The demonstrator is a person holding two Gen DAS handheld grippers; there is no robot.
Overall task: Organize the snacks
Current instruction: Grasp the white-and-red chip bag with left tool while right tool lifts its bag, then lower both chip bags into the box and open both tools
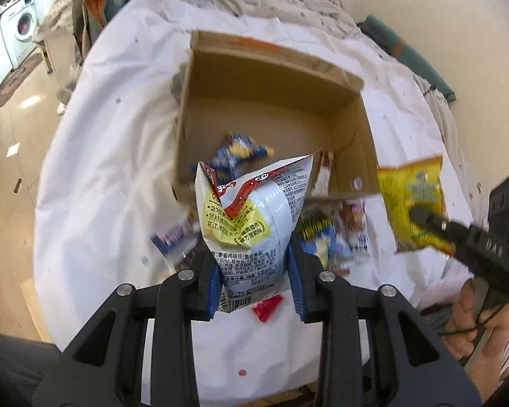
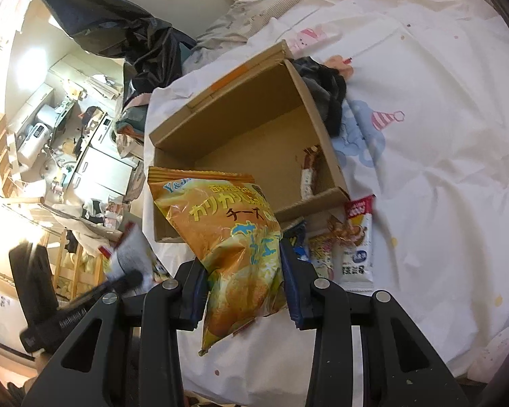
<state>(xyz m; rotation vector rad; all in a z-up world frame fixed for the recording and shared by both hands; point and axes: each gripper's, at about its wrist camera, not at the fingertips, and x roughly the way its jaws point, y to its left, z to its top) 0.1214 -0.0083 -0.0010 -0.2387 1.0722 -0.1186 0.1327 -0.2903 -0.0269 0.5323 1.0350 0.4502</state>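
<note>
My left gripper [image 1: 254,264] is shut on a white snack bag [image 1: 251,210] with red and yellow print, held above the near edge of an open cardboard box [image 1: 278,78]. A blue snack pack [image 1: 241,151] and a brown-and-white bar [image 1: 324,173] lie inside the box. My right gripper [image 2: 244,278] is shut on an orange-yellow chip bag [image 2: 230,237], held before the box [image 2: 241,112]. In the left wrist view the right gripper [image 1: 424,218] and its yellow bag [image 1: 412,186] show to the right of the box.
The box stands on a bed with a white sheet [image 1: 112,156]. Several loose snack packs [image 1: 325,237] lie just before the box; they also show in the right wrist view [image 2: 356,237]. A small red packet [image 1: 267,307] lies nearer. Dark clothing [image 2: 325,91] sits beside the box.
</note>
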